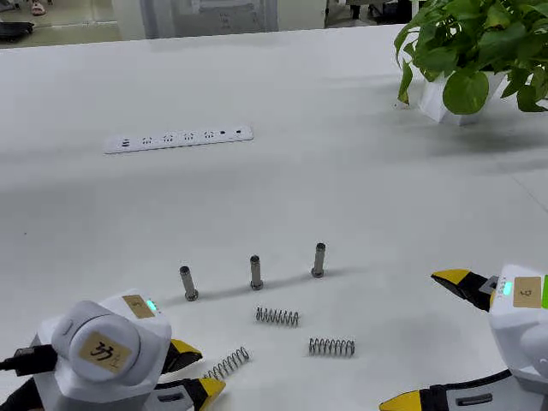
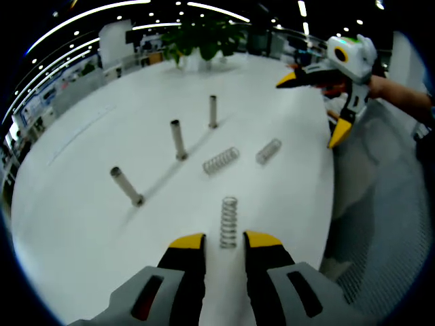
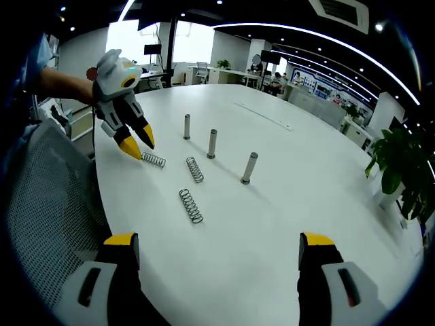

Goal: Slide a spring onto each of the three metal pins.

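Three metal pins stand upright in a row on the white table: left pin [image 1: 188, 282], middle pin [image 1: 255, 272], right pin [image 1: 318, 259]. All three are bare. Three springs lie flat in front of them: one [image 1: 277, 316] below the middle pin, one [image 1: 331, 346] to its right, one [image 1: 228, 363] at the lower left. My left gripper [image 1: 201, 370] is open at that lower-left spring [image 2: 229, 221], whose near end lies between the fingertips [image 2: 187, 241] untouched. My right gripper [image 1: 417, 338] is wide open and holds nothing, well right of the springs.
A white power strip [image 1: 178, 138] lies further back on the table. A potted green plant [image 1: 479, 51] stands at the far right corner. The table's near edge and a grey mesh chair [image 3: 54, 204] are close behind the grippers.
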Available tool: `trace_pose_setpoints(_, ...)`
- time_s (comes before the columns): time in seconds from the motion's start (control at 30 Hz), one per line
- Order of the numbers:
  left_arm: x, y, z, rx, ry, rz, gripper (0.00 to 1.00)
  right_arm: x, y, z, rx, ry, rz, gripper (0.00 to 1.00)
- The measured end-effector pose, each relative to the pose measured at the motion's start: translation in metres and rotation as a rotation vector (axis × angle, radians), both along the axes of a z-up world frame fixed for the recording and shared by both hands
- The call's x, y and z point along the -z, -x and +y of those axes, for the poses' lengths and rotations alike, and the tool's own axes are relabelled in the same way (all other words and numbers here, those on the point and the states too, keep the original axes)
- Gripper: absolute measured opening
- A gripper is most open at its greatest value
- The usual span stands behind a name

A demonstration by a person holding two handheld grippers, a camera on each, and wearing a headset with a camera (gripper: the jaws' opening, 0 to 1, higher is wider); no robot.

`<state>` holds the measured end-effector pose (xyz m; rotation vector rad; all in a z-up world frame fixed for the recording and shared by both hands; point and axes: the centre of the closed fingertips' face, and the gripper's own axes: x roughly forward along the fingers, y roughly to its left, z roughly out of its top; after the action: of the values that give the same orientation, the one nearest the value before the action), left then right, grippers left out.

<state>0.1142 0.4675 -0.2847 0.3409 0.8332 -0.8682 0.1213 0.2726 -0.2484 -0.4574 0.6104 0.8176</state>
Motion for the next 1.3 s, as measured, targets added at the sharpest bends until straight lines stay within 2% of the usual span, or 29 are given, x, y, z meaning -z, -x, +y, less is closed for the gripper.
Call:
trace_pose_setpoints(0.17,0.007,0.003,-0.001,0.008,-0.029,0.027,0.2,0.0,0.0,0.001,0.001,-0.002,0.001,0.99)
trace_pose_setpoints(0.33,0.011,0.003,0.0,0.004,-0.04,0.037,0.17,0.001,0.001,0.001,0.003,0.001,0.006,0.99)
trace_pose_setpoints(0.47,0.012,0.0,-0.001,0.014,-0.078,0.008,0.14,0.001,0.001,0.001,0.006,-0.003,0.007,0.99)
trace_pose_setpoints(0.67,0.012,0.002,-0.002,0.052,-0.14,-0.019,0.15,0.003,0.002,0.004,0.004,-0.003,0.01,0.99)
trace_pose_setpoints(0.83,0.012,0.001,-0.002,0.06,-0.174,-0.01,0.14,0.003,0.002,0.006,0.002,-0.008,0.01,0.99)
trace_pose_setpoints(0.97,0.013,0.002,-0.003,0.095,-0.234,-0.009,0.11,0.004,0.003,0.007,0.001,-0.009,0.012,0.99)
trace_pose_setpoints(1.13,0.012,0.001,-0.002,0.075,-0.247,0.034,0.11,0.005,0.005,0.007,0.003,-0.013,0.015,0.99)
trace_pose_setpoints(1.2,0.012,0.002,-0.002,0.084,-0.252,0.037,0.1,0.005,0.006,0.006,0.004,-0.013,0.015,0.99)
trace_pose_setpoints(1.23,0.012,0.002,-0.002,0.085,-0.249,0.037,0.1,0.005,0.006,0.006,0.005,-0.013,0.015,0.99)
trace_pose_setpoints(1.3,0.012,0.002,-0.001,0.064,-0.209,0.047,0.1,0.005,0.006,0.005,0.013,-0.012,0.017,0.99)
